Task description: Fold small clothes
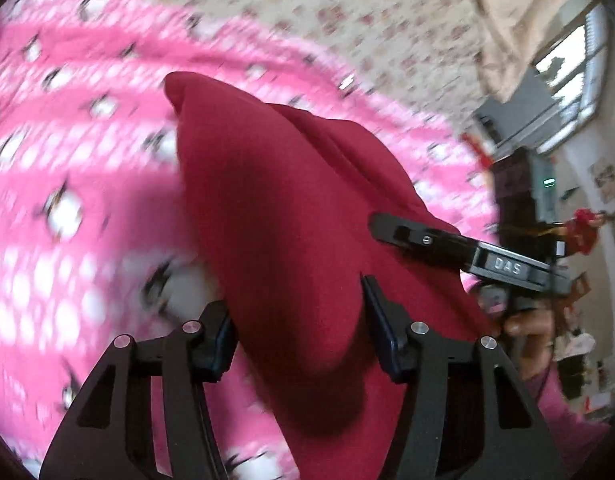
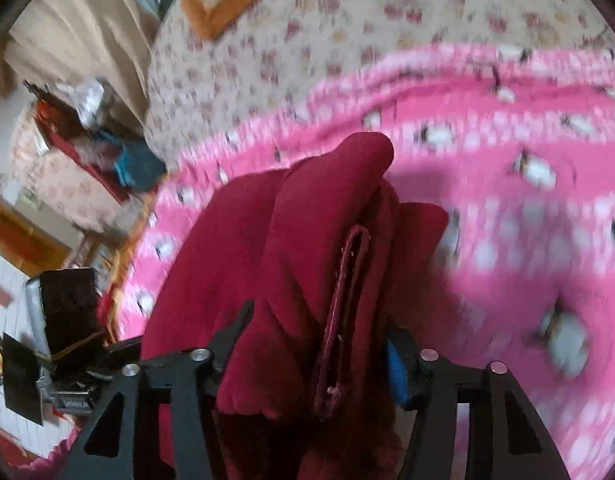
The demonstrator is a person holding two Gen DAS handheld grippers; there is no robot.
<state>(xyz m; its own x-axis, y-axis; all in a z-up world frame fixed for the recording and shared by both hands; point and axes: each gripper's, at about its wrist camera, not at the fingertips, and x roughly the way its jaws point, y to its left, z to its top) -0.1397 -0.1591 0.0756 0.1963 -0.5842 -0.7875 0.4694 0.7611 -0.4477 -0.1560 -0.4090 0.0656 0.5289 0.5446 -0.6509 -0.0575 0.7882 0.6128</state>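
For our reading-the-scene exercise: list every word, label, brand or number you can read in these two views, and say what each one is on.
"DAS" – on the black body of the right gripper, seen in the left wrist view over the red garment.
Wall pictures at the far right of that view: too blurred to read.
Right wrist view: no readable text.

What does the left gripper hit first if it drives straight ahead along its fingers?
The dark red garment already bunched between the left gripper fingers; beyond it, probably the pink patterned blanket, though depth is unclear.

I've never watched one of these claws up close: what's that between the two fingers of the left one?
The dark red garment fills the gap between the left gripper fingers, bunched and draped over the pink blanket; the left wrist view shows it.
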